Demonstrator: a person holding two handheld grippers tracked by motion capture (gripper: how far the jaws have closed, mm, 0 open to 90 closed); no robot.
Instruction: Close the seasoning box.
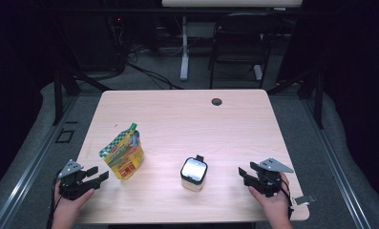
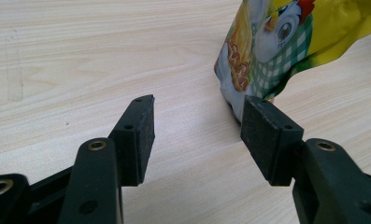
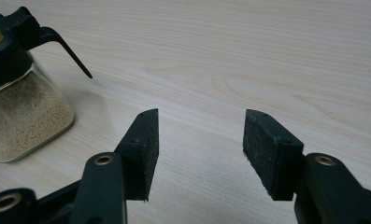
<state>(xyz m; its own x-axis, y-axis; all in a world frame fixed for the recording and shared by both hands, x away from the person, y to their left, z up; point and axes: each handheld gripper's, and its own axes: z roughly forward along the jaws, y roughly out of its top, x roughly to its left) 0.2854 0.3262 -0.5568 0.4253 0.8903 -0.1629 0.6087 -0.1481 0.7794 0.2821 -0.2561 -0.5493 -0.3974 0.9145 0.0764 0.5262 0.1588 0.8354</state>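
Light wooden rectangular table is seen from above, with a small dark round grommet hole at its 12 o'clock edge. Yellow and green-checked foil stand-up pouch is stood upright at about 8 o'clock of table centre; in the left gripper view the same pouch is seen at 1 o'clock, just beyond the right jaw tip, contact cannot be told. Square glass jar with black flip lid and beige granules is set at 6 o'clock, well apart from the pouch; seen again at 10 o'clock in the right gripper view. Left gripper is held at 8 o'clock, jaws apart, nothing clamped. Right gripper is held at 4 o'clock, jaws apart, nothing between them.
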